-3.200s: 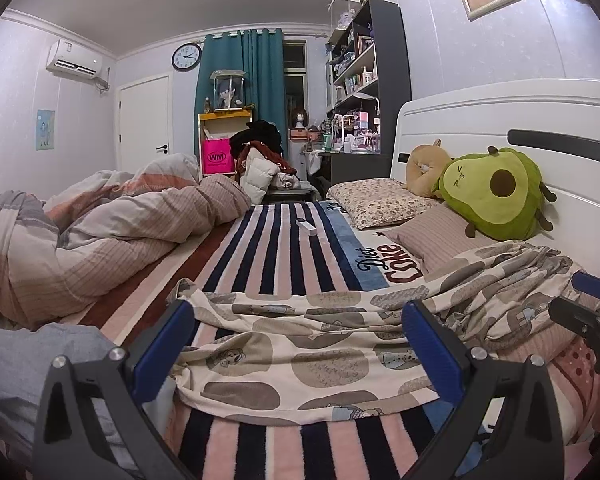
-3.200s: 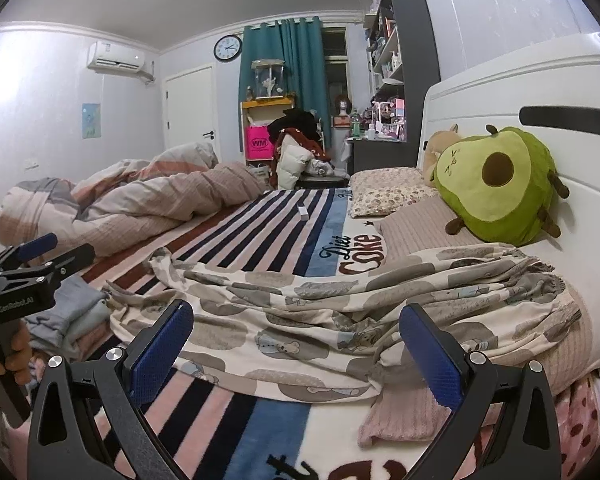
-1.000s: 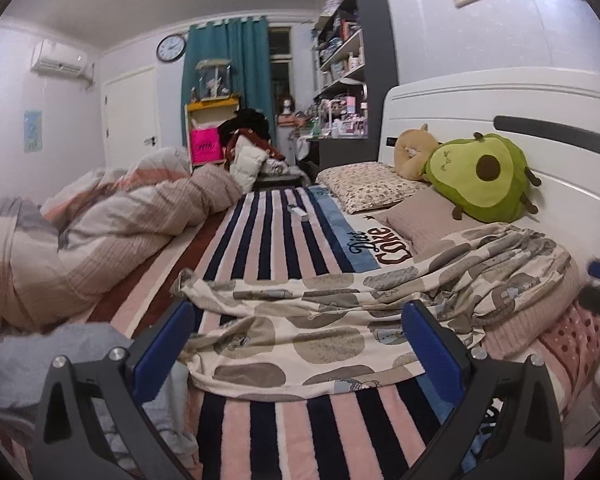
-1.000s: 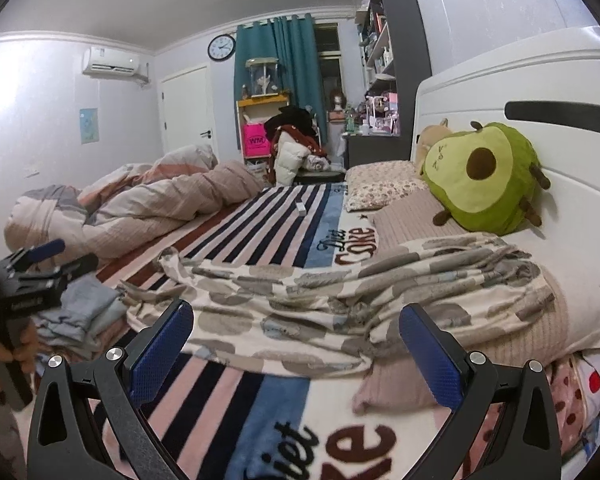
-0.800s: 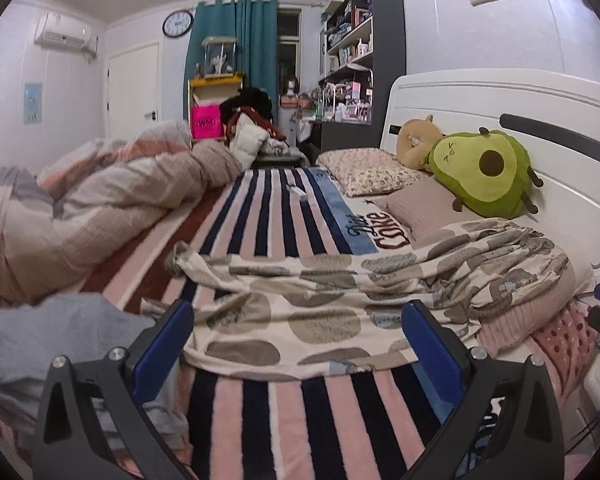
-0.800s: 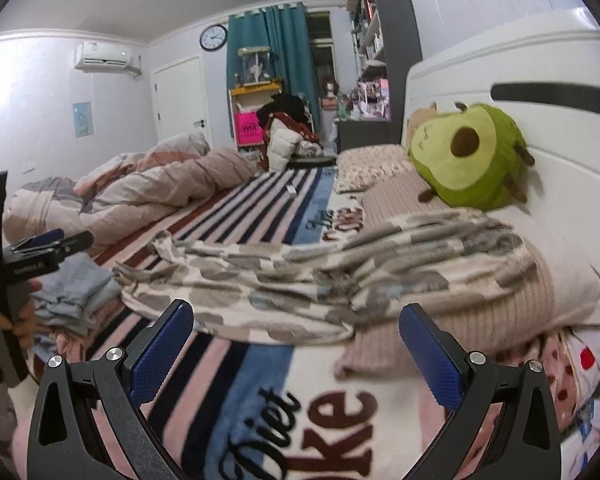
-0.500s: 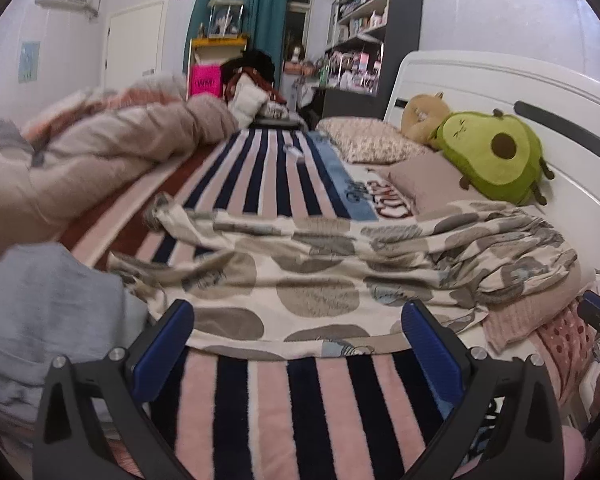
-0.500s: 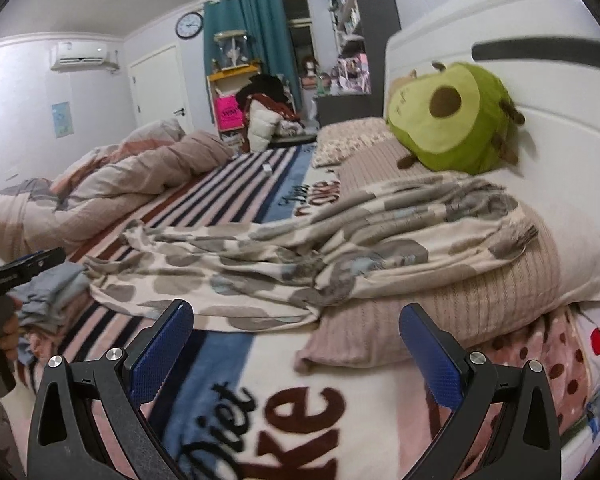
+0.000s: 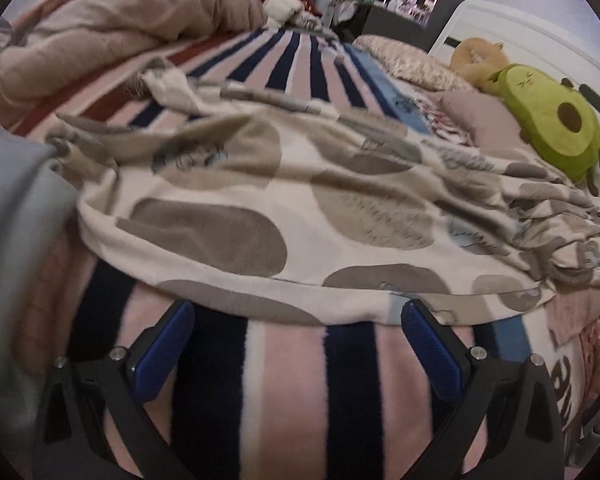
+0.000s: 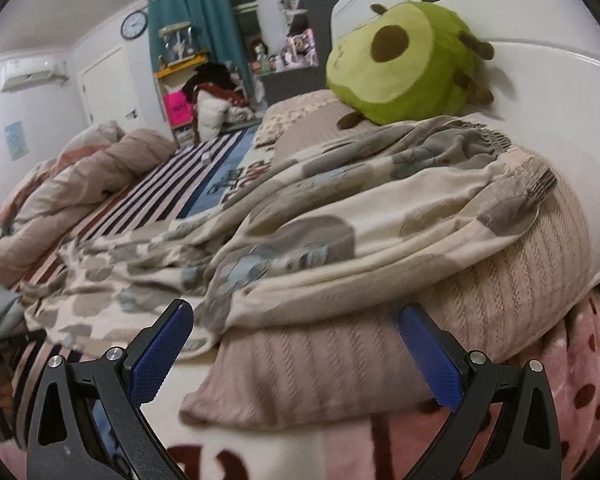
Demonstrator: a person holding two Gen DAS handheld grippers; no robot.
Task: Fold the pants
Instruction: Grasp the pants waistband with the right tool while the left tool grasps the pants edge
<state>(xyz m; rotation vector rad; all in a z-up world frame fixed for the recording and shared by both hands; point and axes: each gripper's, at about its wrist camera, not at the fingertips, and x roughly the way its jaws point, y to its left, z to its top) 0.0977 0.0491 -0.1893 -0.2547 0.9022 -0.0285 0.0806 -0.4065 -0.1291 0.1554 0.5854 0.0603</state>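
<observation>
Pants (image 9: pixel 284 200) just ahead of left gripper (image 9: pixel 296 344), seemingly untouched

home bedroom: striped bed (image 9: pixel 284 380), avocado plush (image 10: pixel 400 68), duvet (image 9: pixel 112 28)

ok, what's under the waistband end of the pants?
The pants drape over a ribbed pink pillow, which lies on the blanket. Whatever else lies beneath the fabric is covered.

Cream, brown-spotted pants (image 9: pixel 300 208): soft matt cloth, creased. Striped pink-and-navy blanket (image 9: pixel 284 392): fleecy, napped. Beige pillow (image 10: pixel 380 340): ribbed knit, possibly. Blue gripper pads (image 10: pixel 162 350): fine-textured, on matt black plastic.
</observation>
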